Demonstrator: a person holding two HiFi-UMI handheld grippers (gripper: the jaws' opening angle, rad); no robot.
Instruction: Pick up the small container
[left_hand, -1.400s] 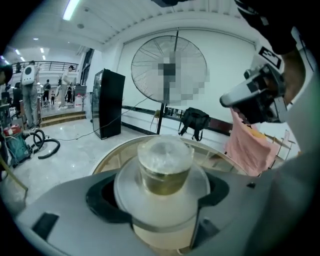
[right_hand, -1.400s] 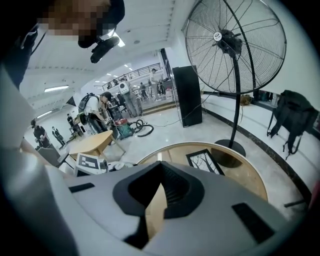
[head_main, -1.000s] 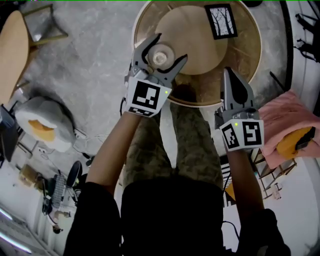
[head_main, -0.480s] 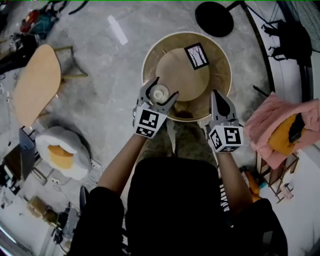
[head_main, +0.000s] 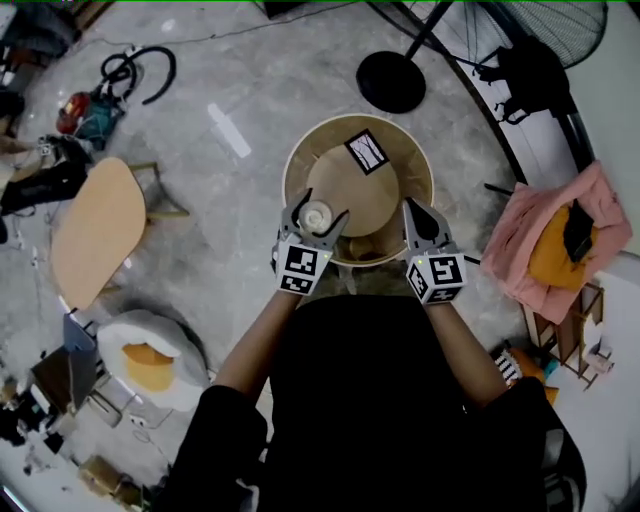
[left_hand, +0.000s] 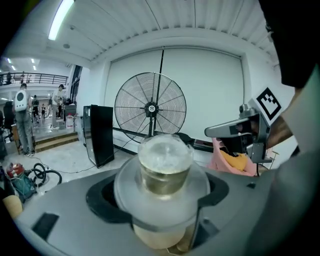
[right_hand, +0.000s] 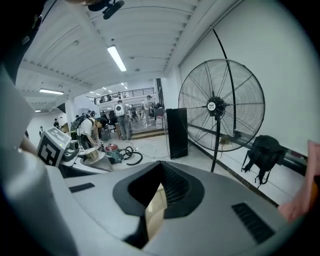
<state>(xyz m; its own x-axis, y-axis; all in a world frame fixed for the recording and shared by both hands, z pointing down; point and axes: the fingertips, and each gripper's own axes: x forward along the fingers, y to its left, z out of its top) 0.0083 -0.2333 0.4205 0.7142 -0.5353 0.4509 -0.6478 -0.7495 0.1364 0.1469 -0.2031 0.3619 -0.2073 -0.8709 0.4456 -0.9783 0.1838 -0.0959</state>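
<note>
The small container is a pale, clear round pot with a wide flange, also seen close up as the container. My left gripper is shut on it, one jaw on each side, above the near left edge of the round wooden table. In the left gripper view the left gripper holds the pot upright. My right gripper is over the table's near right rim; in its own view the right gripper is shut with nothing in it.
A black-and-white framed picture lies on the table's far side. A big floor fan with round base stands beyond. Pink cloth lies right; a wooden chair and egg-shaped cushion are left.
The head view has pulled well back from the table, so table and grippers look smaller. The left gripper keeps the container between its jaws. The right gripper stays shut.
</note>
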